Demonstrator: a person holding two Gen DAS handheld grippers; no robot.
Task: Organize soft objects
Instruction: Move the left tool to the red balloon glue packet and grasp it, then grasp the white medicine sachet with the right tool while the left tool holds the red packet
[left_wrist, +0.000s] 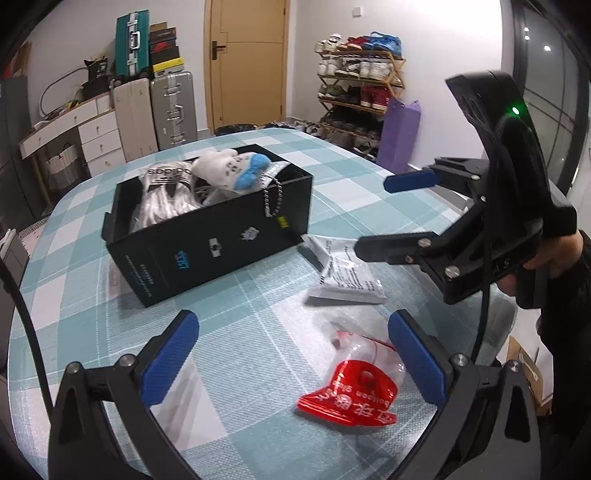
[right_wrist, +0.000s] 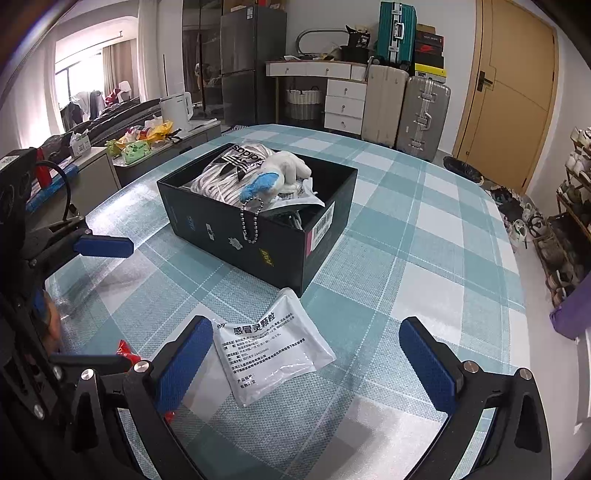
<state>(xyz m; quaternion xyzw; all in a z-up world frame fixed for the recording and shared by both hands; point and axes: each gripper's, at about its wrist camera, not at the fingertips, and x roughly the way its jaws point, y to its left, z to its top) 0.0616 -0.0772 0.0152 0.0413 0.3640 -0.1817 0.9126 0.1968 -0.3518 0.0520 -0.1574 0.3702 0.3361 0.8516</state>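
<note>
Black box (right_wrist: 258, 236) on checked tablecloth (right_wrist: 406, 258), holding a white-and-blue plush (right_wrist: 280, 173) and a bagged white bundle (right_wrist: 225, 177). White sachet (right_wrist: 269, 347) lies flat just in front of the box; right gripper (right_wrist: 306, 363) spread wide over it, holding nothing. Red packet (left_wrist: 351, 391) lies farther from the box than the sachet; left gripper (left_wrist: 295, 363) wide open around it, contact unclear.

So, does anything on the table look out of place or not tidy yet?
Yes. The white sachet and the red packet lie loose on the tablecloth, outside the black box. The plush toy's bead chain hangs over the box's wall instead of lying inside.
</note>
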